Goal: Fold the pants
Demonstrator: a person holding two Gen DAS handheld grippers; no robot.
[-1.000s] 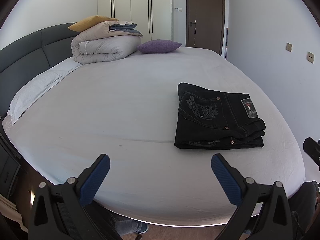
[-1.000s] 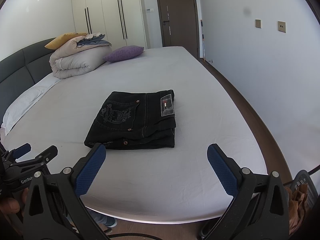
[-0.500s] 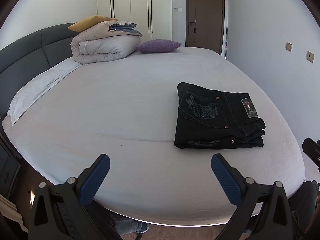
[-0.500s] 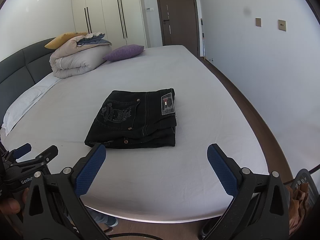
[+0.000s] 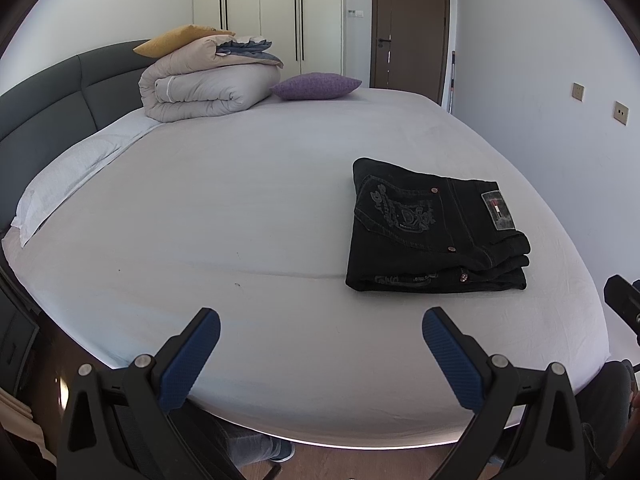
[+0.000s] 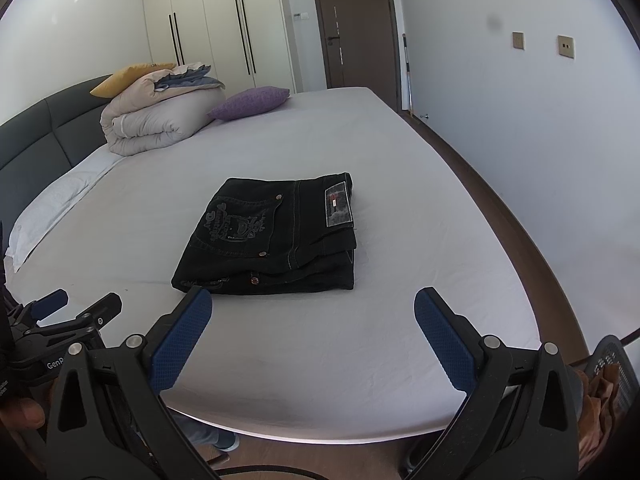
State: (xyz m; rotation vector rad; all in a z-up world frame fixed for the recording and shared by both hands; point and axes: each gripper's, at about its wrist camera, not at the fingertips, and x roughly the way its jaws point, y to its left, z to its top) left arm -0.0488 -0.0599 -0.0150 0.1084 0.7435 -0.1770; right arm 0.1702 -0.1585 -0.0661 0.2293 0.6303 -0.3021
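Black pants [image 5: 432, 232] lie folded into a compact stack on the white bed [image 5: 240, 200], back pocket and label facing up. They also show in the right wrist view [image 6: 276, 236]. My left gripper [image 5: 320, 332] is open and empty, held above the bed's near edge, to the left of and nearer than the pants. My right gripper [image 6: 312, 312] is open and empty, just in front of the pants' near edge without touching them. The left gripper also shows at the left of the right wrist view [image 6: 76, 304].
A rolled duvet [image 5: 208, 80] with a yellow cushion and a purple pillow [image 5: 316, 86] sit at the far end by the grey headboard [image 5: 48, 100]. A white pillow [image 5: 68, 184] lies at the left. Wardrobe and door stand behind. Wall is at the right.
Both grippers have stayed open and almost still. The right wrist view shifted very slightly; the pants have not moved.
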